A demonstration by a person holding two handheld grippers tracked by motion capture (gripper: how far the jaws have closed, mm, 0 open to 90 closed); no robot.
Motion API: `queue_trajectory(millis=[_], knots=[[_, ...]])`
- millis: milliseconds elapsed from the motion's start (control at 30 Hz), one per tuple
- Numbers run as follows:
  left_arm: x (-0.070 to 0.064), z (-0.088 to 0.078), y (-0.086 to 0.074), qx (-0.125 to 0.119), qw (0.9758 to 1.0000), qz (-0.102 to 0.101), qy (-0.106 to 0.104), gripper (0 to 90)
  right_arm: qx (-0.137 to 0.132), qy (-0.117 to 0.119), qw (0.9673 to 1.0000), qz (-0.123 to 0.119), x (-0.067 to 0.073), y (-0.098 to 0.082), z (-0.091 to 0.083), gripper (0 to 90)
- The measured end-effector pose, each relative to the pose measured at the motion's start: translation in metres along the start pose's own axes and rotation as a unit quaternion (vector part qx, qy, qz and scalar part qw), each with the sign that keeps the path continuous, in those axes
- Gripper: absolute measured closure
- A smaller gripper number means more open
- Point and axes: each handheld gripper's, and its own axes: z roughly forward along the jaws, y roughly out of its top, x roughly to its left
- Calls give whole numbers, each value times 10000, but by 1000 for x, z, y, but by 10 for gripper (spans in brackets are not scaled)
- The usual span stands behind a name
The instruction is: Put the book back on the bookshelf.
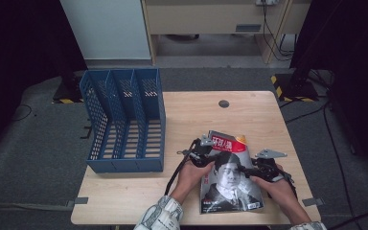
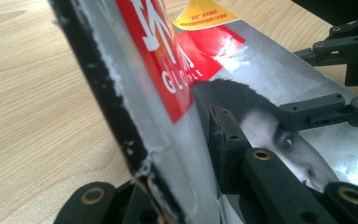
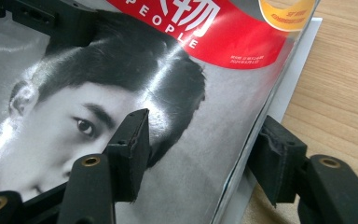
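Glossy magazine (image 1: 230, 179): cover in black-and-white portrait print on a grey ground, with a red title band carrying white lettering and an orange-yellow round badge at the top corner; spine edge dark with white scuffing. Perforated plastic file rack (image 1: 124, 120): uniform blue, its walls patterned with a grid of small openings. Wooden table (image 1: 196, 115): pale, light-brown grain, with one dark round plug near the far edge. Person's sleeve (image 1: 160, 215): light fabric with a dark checked pattern.
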Motion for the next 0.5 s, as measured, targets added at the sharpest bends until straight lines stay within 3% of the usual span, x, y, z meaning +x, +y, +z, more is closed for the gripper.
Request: queue_trajectory(millis=[267,367,500], knots=[[-2,-3,2,-120,9999,47,58,820,33,12,10000,18,1,1,1,328],[-2,-7,4,-199,9997,86,74,836,208,-52,9997,81,-1,3,0,252],[-3,-14,9,-262,9995,164,85,846,72,-76,9999,126,-3,5,-2,226]])
